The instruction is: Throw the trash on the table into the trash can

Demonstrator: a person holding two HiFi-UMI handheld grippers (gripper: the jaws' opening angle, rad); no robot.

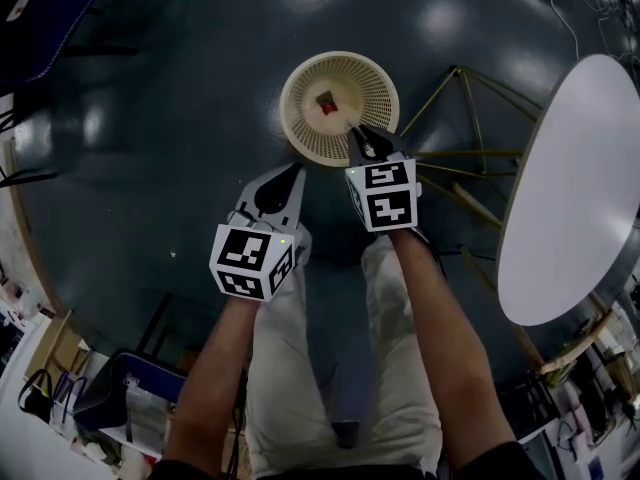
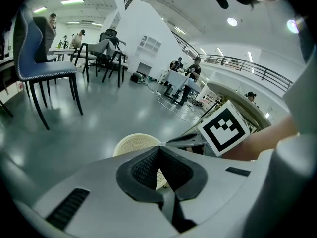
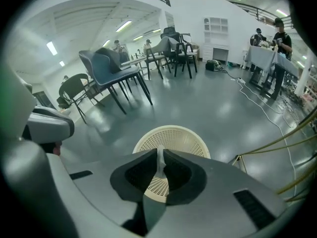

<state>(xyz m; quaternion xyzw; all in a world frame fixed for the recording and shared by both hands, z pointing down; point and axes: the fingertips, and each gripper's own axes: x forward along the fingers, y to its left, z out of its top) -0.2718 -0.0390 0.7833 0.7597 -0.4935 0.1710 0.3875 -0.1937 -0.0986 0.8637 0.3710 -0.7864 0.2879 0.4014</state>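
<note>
Grip: right gripper pinches what looks like a thin pale scrap; left gripper pressed together, empty | Target: trash can on the floor, just below and ahead of the right tips | Nearer hand: right

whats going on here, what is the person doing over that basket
A person stands over the cream trash basket on the floor, next to the white round table, with a gripper in each hand. The right gripper is shut on a thin pale scrap and, in the head view, sits over the basket's near rim. The left gripper is shut and empty beside it. A small reddish piece already lies in the basket; the scrap is not yet dropped.
</note>
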